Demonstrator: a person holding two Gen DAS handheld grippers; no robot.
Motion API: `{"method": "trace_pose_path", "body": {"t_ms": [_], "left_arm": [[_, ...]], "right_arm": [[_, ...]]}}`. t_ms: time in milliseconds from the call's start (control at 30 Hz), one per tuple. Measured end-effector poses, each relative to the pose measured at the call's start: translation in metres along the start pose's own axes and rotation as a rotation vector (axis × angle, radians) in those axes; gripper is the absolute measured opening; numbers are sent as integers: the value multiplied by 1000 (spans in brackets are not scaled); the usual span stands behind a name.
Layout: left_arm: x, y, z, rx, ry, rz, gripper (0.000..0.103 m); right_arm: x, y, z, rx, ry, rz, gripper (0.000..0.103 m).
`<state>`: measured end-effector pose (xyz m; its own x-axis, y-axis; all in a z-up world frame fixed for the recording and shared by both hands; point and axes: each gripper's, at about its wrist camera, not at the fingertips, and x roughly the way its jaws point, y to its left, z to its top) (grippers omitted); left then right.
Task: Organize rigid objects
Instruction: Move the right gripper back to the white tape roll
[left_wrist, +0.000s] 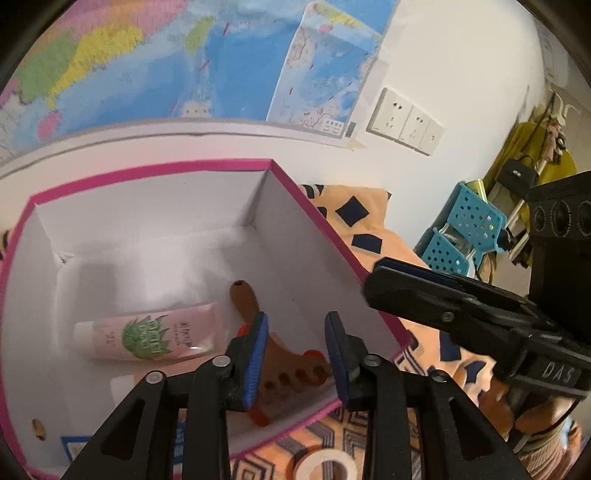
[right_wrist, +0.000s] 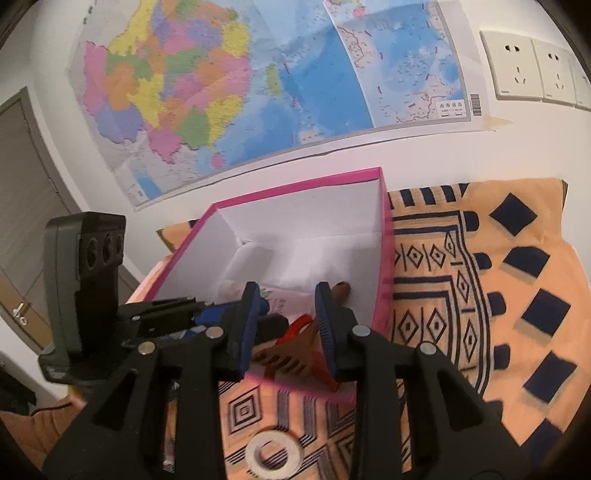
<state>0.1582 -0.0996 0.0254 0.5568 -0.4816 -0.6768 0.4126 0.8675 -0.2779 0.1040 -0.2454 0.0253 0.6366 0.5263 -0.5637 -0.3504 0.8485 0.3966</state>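
Note:
A brown wooden comb (left_wrist: 288, 373) with a red cord lies on the floor of a white box with a pink rim (left_wrist: 147, 173), near its right wall. Beside it lies a pink tube (left_wrist: 147, 334) with a green leaf print. My left gripper (left_wrist: 297, 321) hangs inside the box over the comb, open, its blue pads clear of the wood. My right gripper (right_wrist: 286, 291) reaches over the box's near rim (right_wrist: 295, 188), also open, with the comb (right_wrist: 284, 358) showing between its fingers. In the left wrist view the right gripper (left_wrist: 373, 284) sits at the box's right rim.
The box stands on an orange cloth (right_wrist: 498, 295) with dark blue patterns, against a white wall with maps. A roll of white tape (right_wrist: 273, 450) lies on the cloth in front of the box. Blue perforated baskets (left_wrist: 469, 229) stand beyond the cloth's far end.

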Motion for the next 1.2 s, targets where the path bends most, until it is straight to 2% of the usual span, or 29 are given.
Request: {"method": "trace_pose_path", "body": {"t_ms": [67, 267, 433, 633, 833, 967, 1200], "left_arm": [[-12, -1, -6, 22, -31, 14, 41], [-45, -5, -27, 66, -90, 44, 41], [-67, 2, -52, 56, -106, 43, 45], [-65, 10, -91, 16, -36, 65, 45], [-43, 8, -122, -35, 66, 31, 45], [-28, -4, -133, -16, 115, 24, 44], [-15, -14, -137, -7, 146, 5, 44]], "right_arm": [[-7, 2, -6, 5, -11, 20, 35], [-24, 8, -32, 7, -9, 70, 36], [-23, 11, -63, -2, 51, 69, 36], [-11, 7, -101, 14, 139, 35, 36], [3, 0, -122, 46, 198, 2, 36], [9, -1, -128, 54, 220, -16, 36], [16, -1, -133, 58, 238, -30, 36]]}}
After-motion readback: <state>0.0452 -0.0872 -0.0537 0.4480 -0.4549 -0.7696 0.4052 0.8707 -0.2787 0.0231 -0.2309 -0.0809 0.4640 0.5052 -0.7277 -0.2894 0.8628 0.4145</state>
